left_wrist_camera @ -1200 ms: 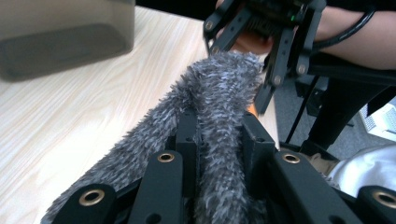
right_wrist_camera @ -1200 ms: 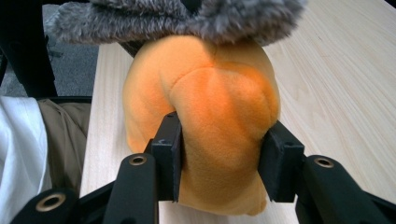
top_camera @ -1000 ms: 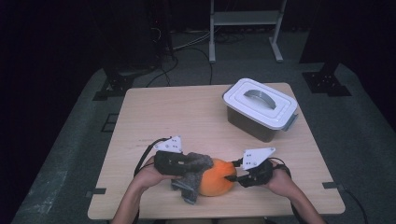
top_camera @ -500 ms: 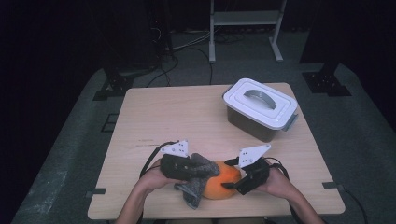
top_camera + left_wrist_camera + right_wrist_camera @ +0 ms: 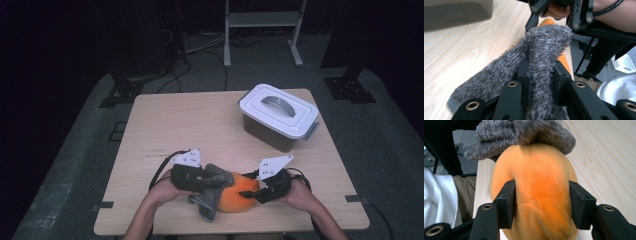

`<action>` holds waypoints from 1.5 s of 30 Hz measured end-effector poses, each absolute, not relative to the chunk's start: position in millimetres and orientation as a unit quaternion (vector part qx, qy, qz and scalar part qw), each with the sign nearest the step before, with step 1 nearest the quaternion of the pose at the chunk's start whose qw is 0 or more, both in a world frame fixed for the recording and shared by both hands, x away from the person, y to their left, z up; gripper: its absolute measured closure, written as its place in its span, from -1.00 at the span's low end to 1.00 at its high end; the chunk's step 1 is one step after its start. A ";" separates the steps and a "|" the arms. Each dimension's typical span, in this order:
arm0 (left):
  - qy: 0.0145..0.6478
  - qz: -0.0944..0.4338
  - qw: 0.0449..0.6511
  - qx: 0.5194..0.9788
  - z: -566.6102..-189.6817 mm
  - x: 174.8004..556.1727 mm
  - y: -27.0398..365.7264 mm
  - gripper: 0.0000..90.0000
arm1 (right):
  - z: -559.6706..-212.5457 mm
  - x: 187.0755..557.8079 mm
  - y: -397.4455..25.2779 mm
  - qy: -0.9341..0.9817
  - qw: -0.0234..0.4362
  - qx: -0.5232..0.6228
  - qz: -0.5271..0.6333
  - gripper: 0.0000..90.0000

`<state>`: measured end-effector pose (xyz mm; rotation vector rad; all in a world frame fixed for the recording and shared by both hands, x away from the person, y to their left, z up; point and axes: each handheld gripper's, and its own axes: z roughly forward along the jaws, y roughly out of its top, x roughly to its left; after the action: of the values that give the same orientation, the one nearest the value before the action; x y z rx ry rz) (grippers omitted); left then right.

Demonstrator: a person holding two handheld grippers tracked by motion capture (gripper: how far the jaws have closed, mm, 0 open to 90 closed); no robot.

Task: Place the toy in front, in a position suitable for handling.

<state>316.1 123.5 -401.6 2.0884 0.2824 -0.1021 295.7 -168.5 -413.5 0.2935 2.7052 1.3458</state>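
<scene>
An orange plush toy (image 5: 239,198) lies near the table's front edge, between both grippers. My right gripper (image 5: 252,192) is shut on its body; in the right gripper view the jaws press into the orange plush toy (image 5: 539,195) from both sides, around my right gripper (image 5: 541,205). A grey fuzzy cloth (image 5: 212,192) drapes over the toy's left end. My left gripper (image 5: 207,181) is shut on it; in the left gripper view the grey fuzzy cloth (image 5: 544,50) is pinched between the jaws of my left gripper (image 5: 541,82).
A grey storage box with a white handled lid (image 5: 278,116) stands at the back right of the wooden table (image 5: 190,125). Beyond the table are dark carpet, cables and a metal stand (image 5: 260,30). The person's lap shows below the front edge.
Both grippers, with the toy and cloth, have shifted slightly toward the front edge, and the cloth has been drawn further over the toy.
</scene>
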 end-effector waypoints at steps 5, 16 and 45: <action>0.118 -0.060 0.498 0.857 -407.2 317.4 126.3 0.60 | -415.5 300.5 -178.7 0.887 0.037 0.110 0.446 -0.10; 0.113 -0.073 0.505 0.853 -406.8 313.0 111.6 0.60 | -406.9 293.0 -167.9 0.895 0.044 0.123 0.427 -0.40; 0.132 -0.082 0.521 0.839 -413.2 318.3 111.2 0.60 | -400.6 290.6 -167.7 0.900 0.050 0.113 0.418 -0.52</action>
<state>318.3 111.2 -413.2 2.0105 0.3151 -0.1973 290.6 -167.7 -400.6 0.3444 2.7409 1.2720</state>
